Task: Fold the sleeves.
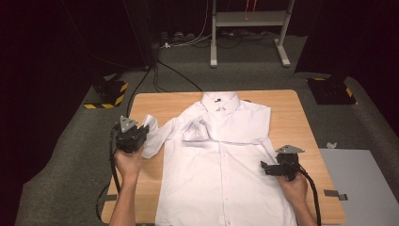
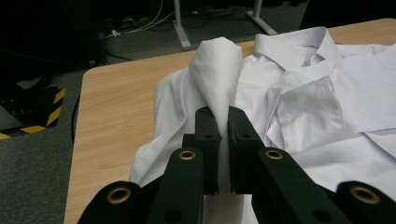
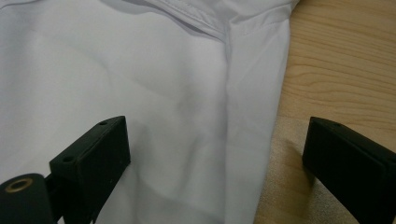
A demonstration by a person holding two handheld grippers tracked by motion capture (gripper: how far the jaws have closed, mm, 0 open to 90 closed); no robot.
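Observation:
A white button-up shirt [image 1: 221, 160] lies face up on the wooden table [image 1: 287, 113], collar at the far side. My left gripper [image 1: 134, 134] is shut on the shirt's left sleeve [image 2: 217, 74], which rises in a pinched peak above the jaws, lifted off the table. The other sleeve [image 2: 310, 112] lies folded across the chest. My right gripper [image 1: 268, 168] hovers at the shirt's right edge with its jaws wide apart. In the right gripper view, the shirt's side seam [image 3: 243, 116] and bare wood [image 3: 336, 74] lie between the jaws, which hold nothing.
A grey panel [image 1: 362, 181] adjoins the table's right side. A metal stand [image 1: 249, 28] and cables lie on the floor beyond the table. Black blocks with yellow stripes [image 1: 109, 92] sit on the floor at the far left and far right.

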